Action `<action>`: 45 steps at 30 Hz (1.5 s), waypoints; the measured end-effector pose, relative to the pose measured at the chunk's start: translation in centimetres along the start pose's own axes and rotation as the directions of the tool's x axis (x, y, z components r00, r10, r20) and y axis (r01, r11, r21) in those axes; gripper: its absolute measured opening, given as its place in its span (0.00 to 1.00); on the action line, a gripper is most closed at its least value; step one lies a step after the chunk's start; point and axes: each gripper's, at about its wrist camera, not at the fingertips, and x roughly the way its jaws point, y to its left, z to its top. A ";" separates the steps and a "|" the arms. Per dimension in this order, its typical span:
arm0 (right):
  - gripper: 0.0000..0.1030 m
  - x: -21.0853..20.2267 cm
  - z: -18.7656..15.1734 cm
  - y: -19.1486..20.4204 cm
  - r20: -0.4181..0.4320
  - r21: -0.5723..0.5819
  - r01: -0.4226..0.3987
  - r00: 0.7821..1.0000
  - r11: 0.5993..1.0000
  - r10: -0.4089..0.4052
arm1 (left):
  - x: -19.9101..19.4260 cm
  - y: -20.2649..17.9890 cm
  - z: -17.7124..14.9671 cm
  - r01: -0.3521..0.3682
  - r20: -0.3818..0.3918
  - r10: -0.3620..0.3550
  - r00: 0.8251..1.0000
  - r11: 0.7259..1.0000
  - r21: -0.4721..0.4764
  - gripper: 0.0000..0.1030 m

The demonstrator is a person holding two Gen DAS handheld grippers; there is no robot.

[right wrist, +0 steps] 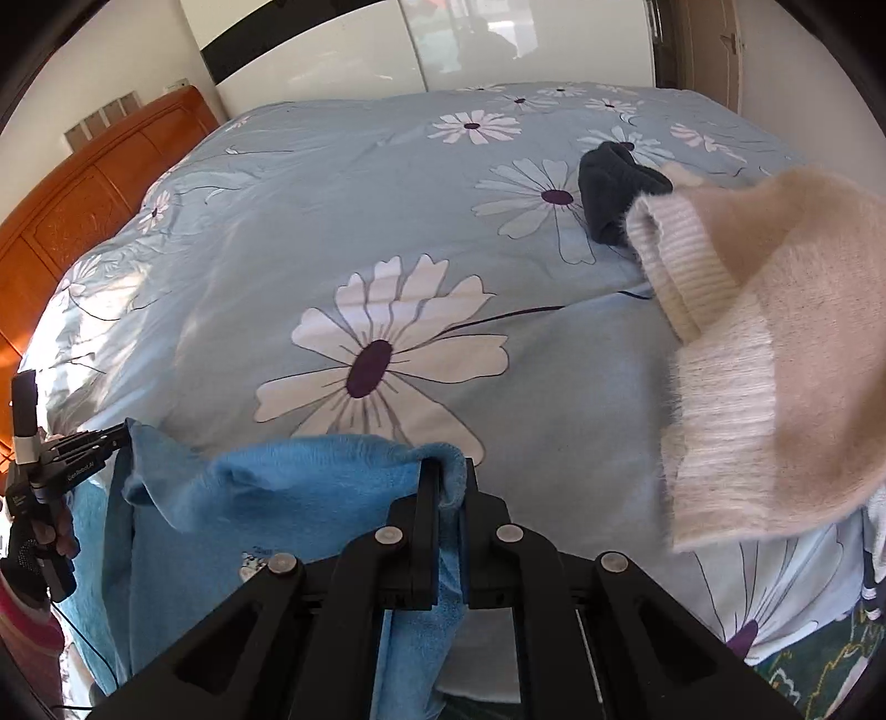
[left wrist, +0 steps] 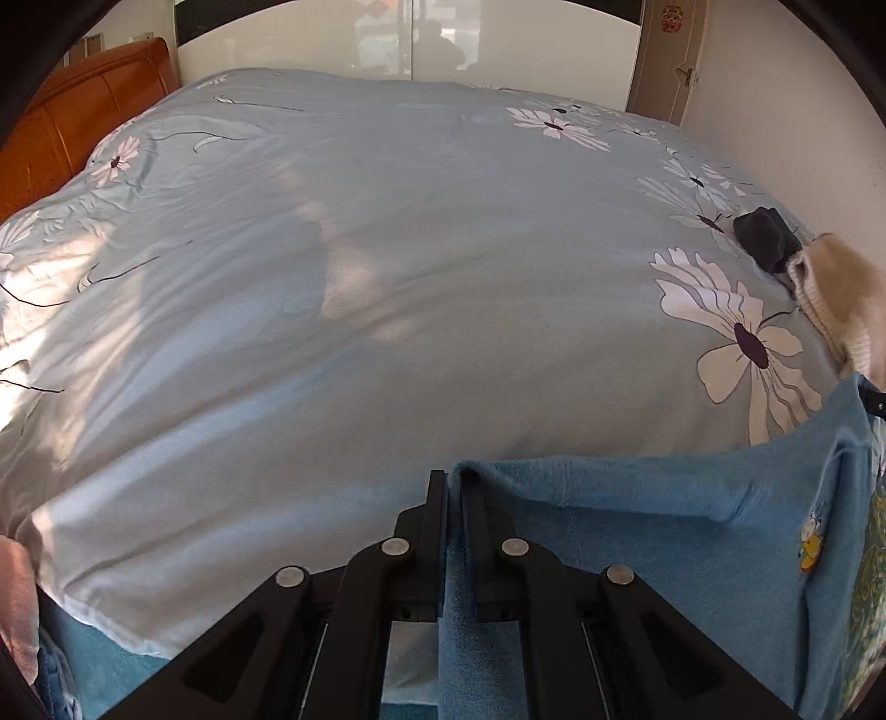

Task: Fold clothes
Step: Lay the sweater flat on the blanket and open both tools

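A blue fleece garment (left wrist: 653, 531) with a small cartoon print hangs stretched between my two grippers at the near edge of the bed. My left gripper (left wrist: 455, 487) is shut on one upper corner of it. My right gripper (right wrist: 454, 476) is shut on the other upper corner of the blue garment (right wrist: 310, 476). In the right wrist view the left gripper (right wrist: 119, 435) shows at the far left, held by a gloved hand (right wrist: 39, 548), pinching the cloth. The lower part of the garment hangs below the bed edge, out of sight.
The bed carries a light blue duvet (left wrist: 387, 266) with white flowers. A cream fuzzy sweater (right wrist: 775, 354) and a dark folded garment (right wrist: 614, 188) lie at the right side. An orange wooden headboard (left wrist: 83, 111) stands at the left, a white wardrobe (right wrist: 332, 50) behind.
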 end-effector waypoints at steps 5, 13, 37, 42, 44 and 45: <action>0.05 2.5 -0.3 -0.2 -0.052 0.011 0.029 0.998 1.000 -0.029 | -0.9 0.8 -0.6 0.029 -0.017 -0.029 0.999 0.999 -0.032 0.08; 0.17 -1.1 -1.1 0.5 -0.002 -0.007 0.030 1.000 1.000 -0.030 | -3.4 2.4 -2.1 0.086 -0.027 -0.088 0.996 0.992 -0.093 0.31; 0.38 -6.4 -20.7 4.2 -0.150 0.033 -0.190 0.970 0.981 0.193 | -14.7 1.9 -19.6 0.113 0.157 -0.079 0.984 0.969 -0.220 0.48; 0.06 -6.9 -21.7 5.4 -0.149 0.039 -0.248 0.956 0.968 0.251 | -14.4 1.0 -19.7 0.141 0.153 -0.110 0.982 0.967 -0.211 0.48; 0.03 -7.6 -21.3 5.5 -0.132 0.032 -0.257 0.957 0.966 0.259 | -14.4 0.9 -19.9 0.145 0.149 -0.116 0.982 0.968 -0.205 0.48; 0.03 -7.9 -21.1 5.5 -0.124 0.029 -0.262 0.957 0.965 0.264 | -14.4 0.9 -19.9 0.145 0.147 -0.116 0.982 0.968 -0.204 0.48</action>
